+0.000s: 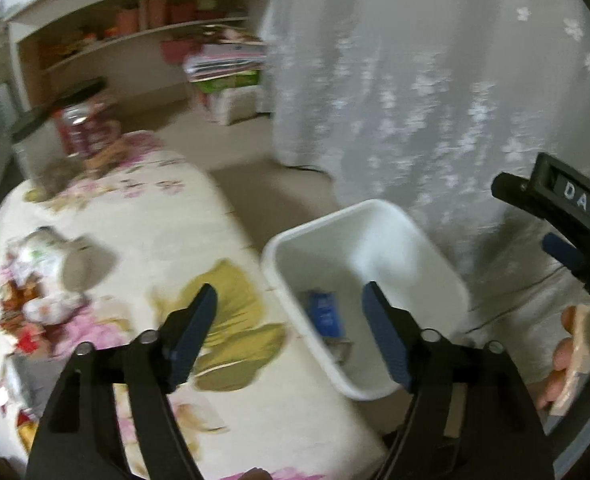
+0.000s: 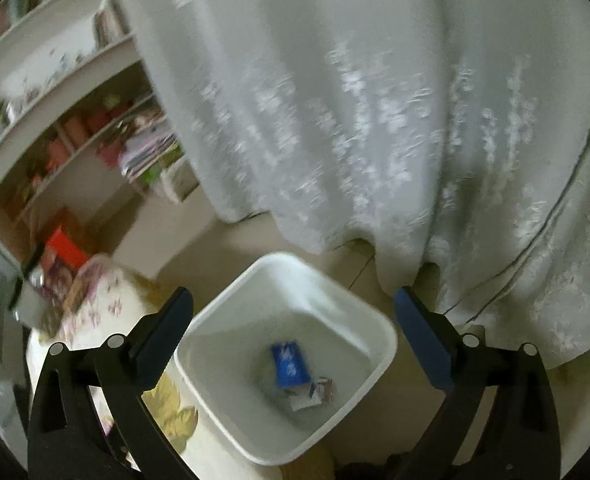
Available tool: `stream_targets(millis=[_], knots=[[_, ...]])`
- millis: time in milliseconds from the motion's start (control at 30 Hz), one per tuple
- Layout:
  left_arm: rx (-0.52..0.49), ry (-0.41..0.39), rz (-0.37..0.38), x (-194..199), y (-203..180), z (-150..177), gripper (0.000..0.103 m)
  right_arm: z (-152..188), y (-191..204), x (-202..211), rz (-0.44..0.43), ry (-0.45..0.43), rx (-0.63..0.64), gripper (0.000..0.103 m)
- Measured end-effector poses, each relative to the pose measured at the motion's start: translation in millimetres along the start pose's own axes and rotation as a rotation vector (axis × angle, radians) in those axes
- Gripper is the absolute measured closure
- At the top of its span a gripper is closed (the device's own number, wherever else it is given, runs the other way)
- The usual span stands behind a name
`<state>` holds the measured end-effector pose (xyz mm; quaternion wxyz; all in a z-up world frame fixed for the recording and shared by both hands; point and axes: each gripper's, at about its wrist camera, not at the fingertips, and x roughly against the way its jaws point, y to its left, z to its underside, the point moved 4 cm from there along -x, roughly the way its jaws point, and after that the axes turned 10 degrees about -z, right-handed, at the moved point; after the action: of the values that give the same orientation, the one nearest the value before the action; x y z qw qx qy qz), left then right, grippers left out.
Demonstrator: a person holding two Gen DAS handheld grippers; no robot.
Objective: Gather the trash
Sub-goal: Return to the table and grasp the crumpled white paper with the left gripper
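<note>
A white plastic bin (image 1: 391,216) stands on the floor beside the flowered table (image 1: 143,216); a blue packet (image 1: 325,314) and scraps lie in it. In the right wrist view the bin (image 2: 279,268) is right below, with the blue packet (image 2: 289,364) and wrappers (image 2: 313,394) inside. My left gripper (image 1: 289,330) is open and empty over the table's edge and the bin's rim. My right gripper (image 2: 295,336) is open and empty above the bin; it also shows in the left wrist view (image 1: 551,224). Crumpled wrappers (image 1: 39,292) lie on the table's left. A red can (image 1: 81,128) stands at its far end.
A white lace curtain (image 1: 435,80) hangs behind the bin. Shelves (image 1: 127,36) with boxes and stacked papers (image 1: 227,64) stand at the back left. A dark object (image 1: 55,108) lies near the can. The beige floor (image 1: 255,176) lies between table and curtain.
</note>
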<state>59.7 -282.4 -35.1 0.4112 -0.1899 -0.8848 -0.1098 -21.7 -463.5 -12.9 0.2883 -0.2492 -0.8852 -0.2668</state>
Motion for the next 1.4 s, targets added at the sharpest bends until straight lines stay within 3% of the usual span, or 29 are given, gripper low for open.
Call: stream_targets(millis=[233,833,1100,1267,1333,1400], knots=[[0.068,0.055,-0.141,2.1,66.3,26.7,0.023,42.1,59.2,-14.5,-0.034,0.092,0.19,0.007],[0.191,0.146,-0.333,5.8,186.7,89.4,0.023,111.4,154.0,-35.3,-0.139,0.249,0.371,0.007],[0.269,0.261,-0.336,-31.6,219.0,103.5,0.023,126.3,163.6,-48.3,-0.146,0.306,0.38,0.007],[0.266,0.239,-0.349,-41.6,226.4,99.4,0.022,128.0,163.3,-53.7,-0.141,0.322,0.376,0.007],[0.251,0.22,-0.339,-40.9,224.7,95.6,0.029,129.6,164.4,-56.0,-0.141,0.331,0.376,0.007],[0.205,0.196,-0.353,-38.1,221.8,92.2,0.053,132.4,166.4,-58.1,-0.144,0.345,0.382,0.007]])
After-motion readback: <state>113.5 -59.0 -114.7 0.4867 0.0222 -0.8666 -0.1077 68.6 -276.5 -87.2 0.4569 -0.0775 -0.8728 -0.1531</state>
